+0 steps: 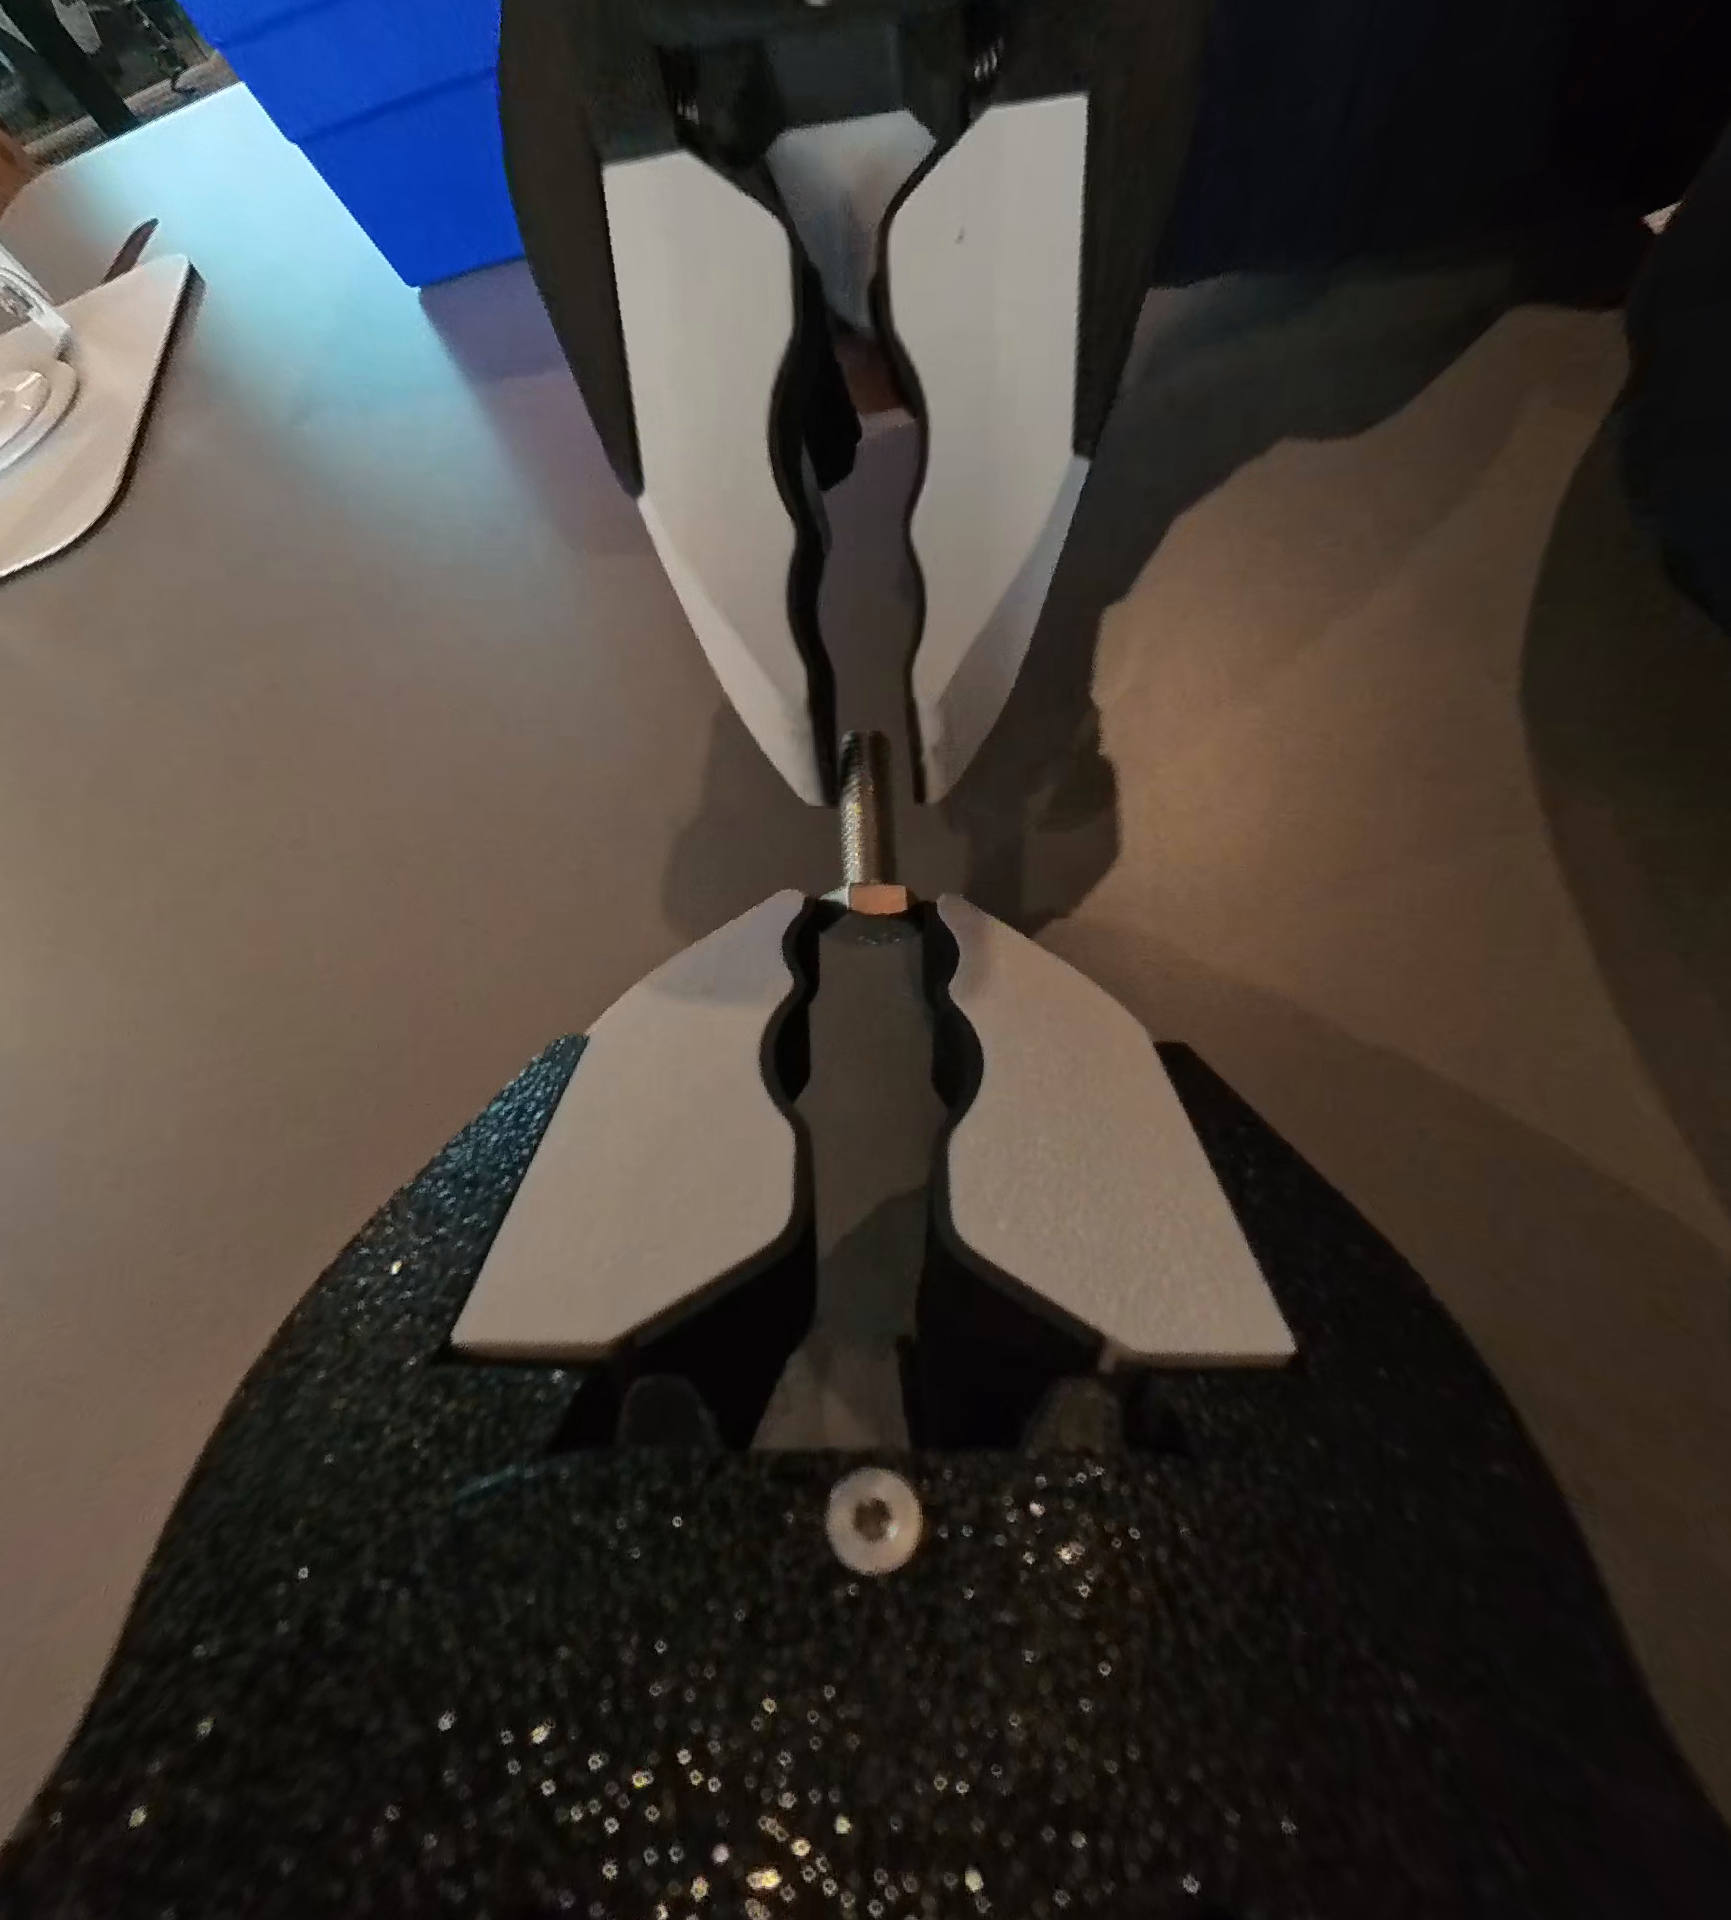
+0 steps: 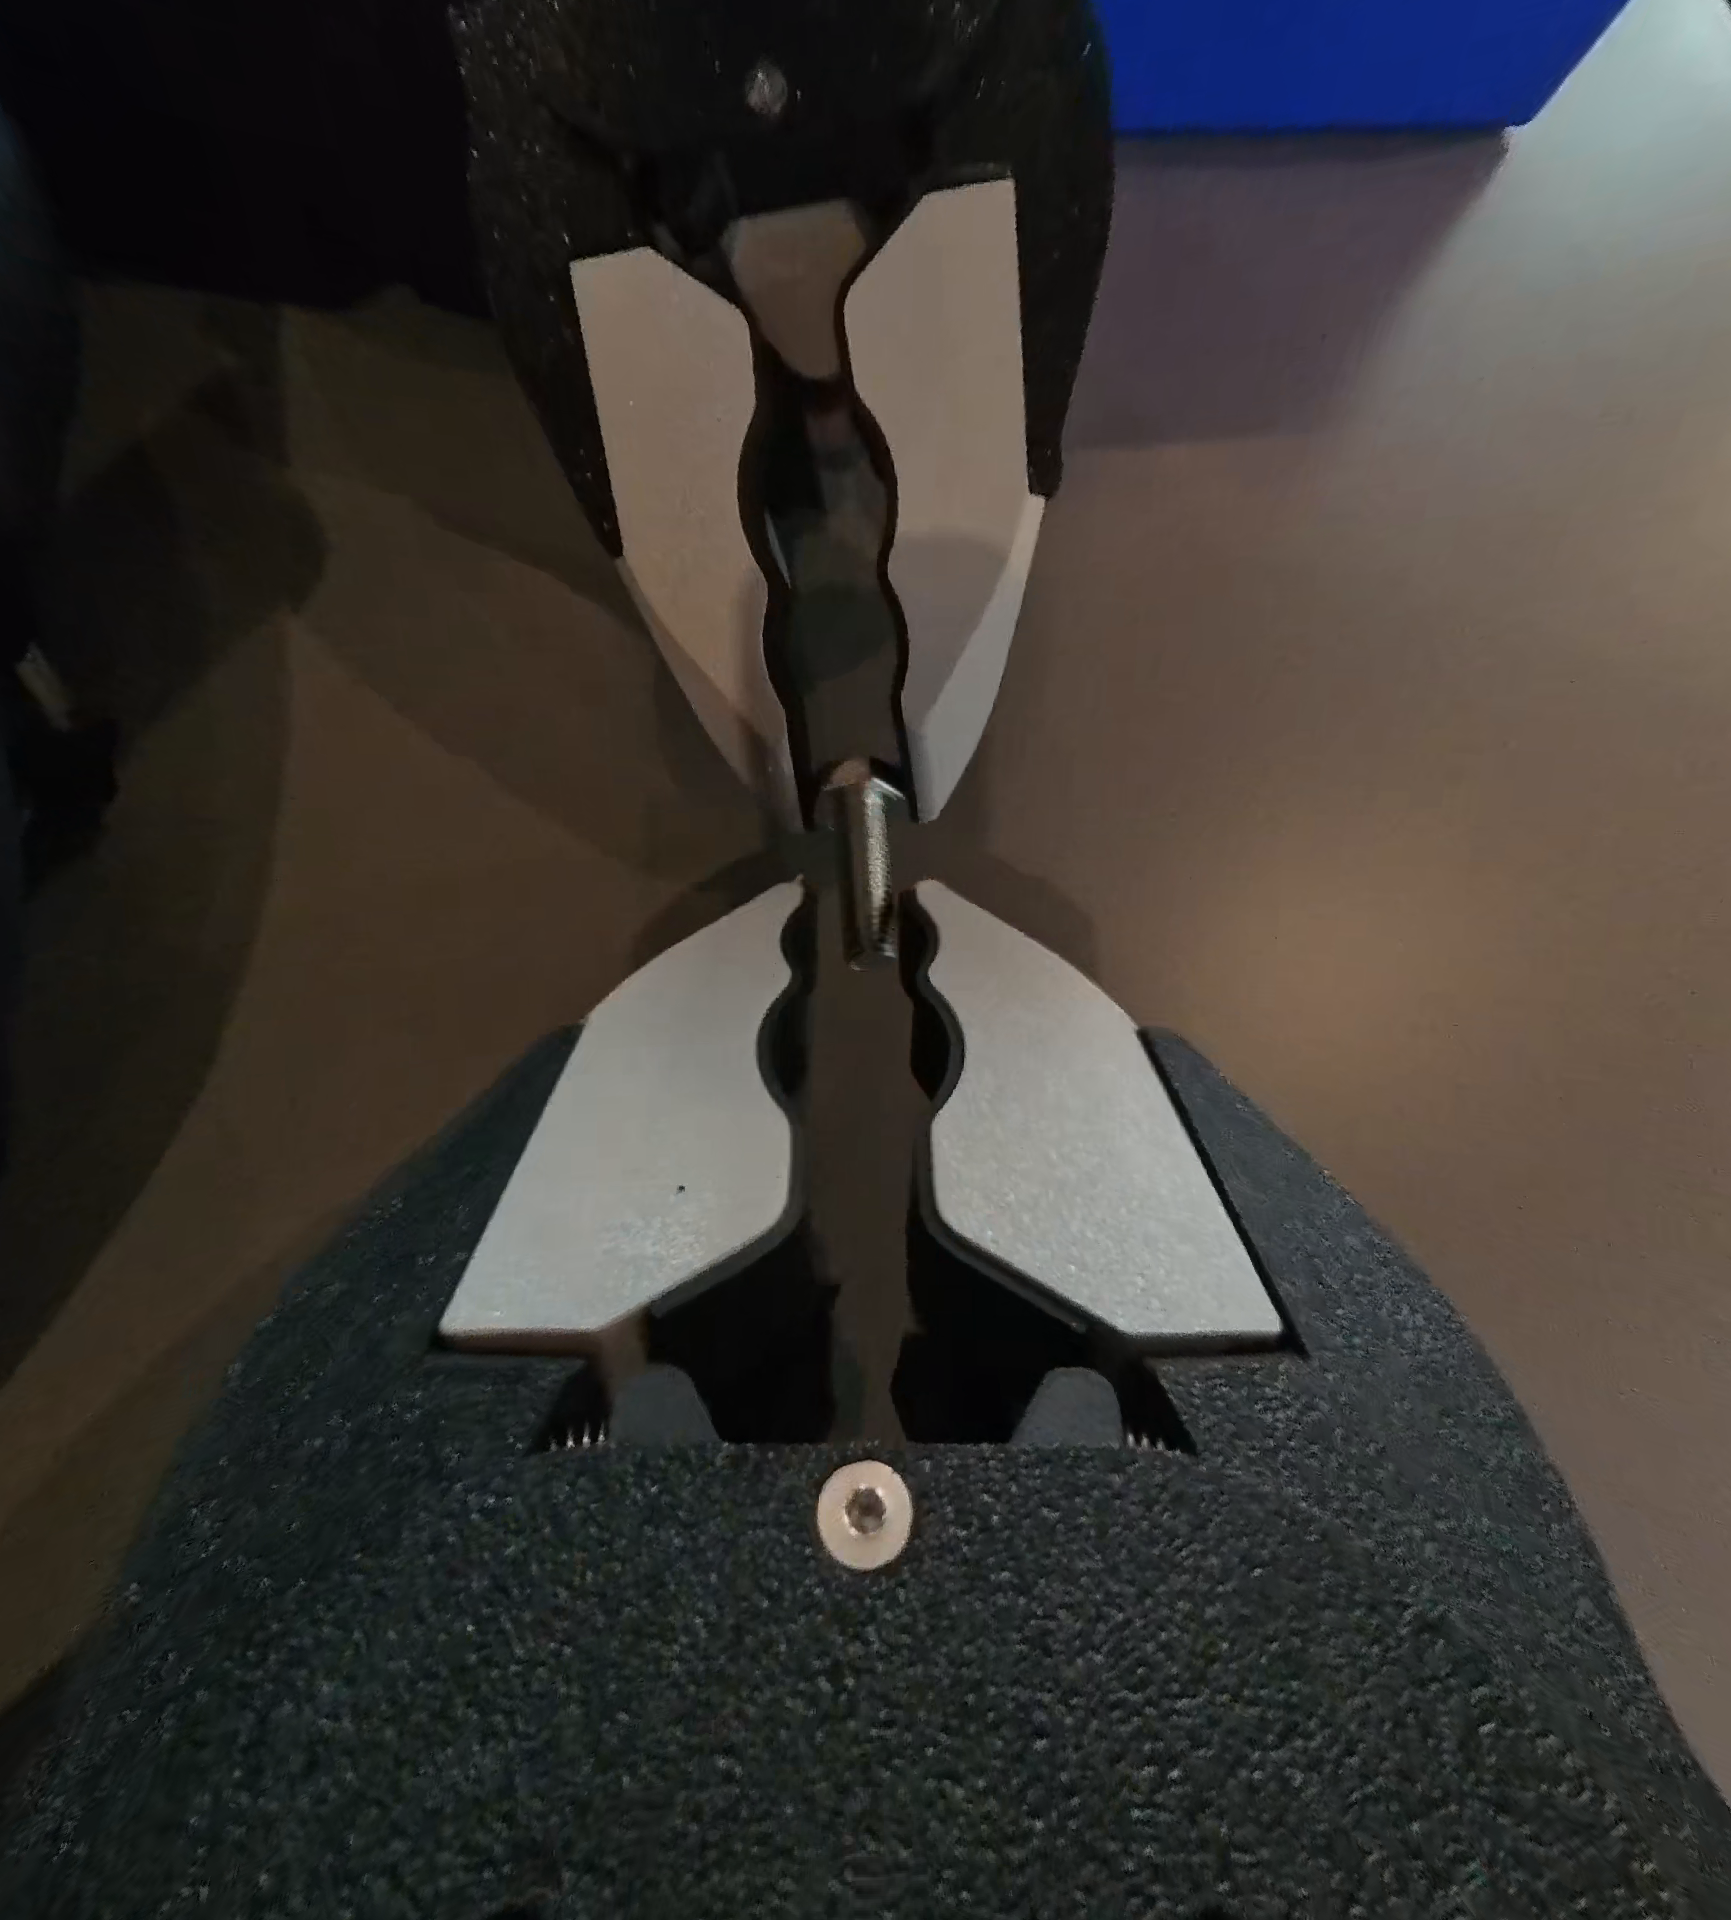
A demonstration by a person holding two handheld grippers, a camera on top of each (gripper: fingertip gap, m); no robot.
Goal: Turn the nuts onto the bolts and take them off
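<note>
The left tongs (image 1: 876,914) pinch the bolt (image 1: 861,821) by its six-sided head. The right tongs (image 2: 856,940) close around its threaded end, above the counter (image 1: 321,883).

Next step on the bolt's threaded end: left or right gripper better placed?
Right, probably. The left gripper is shut on the hex head of the bolt, so it is busy anchoring it. The fingers of the right gripper flank the free threaded end. No nut shows there, though.
</note>
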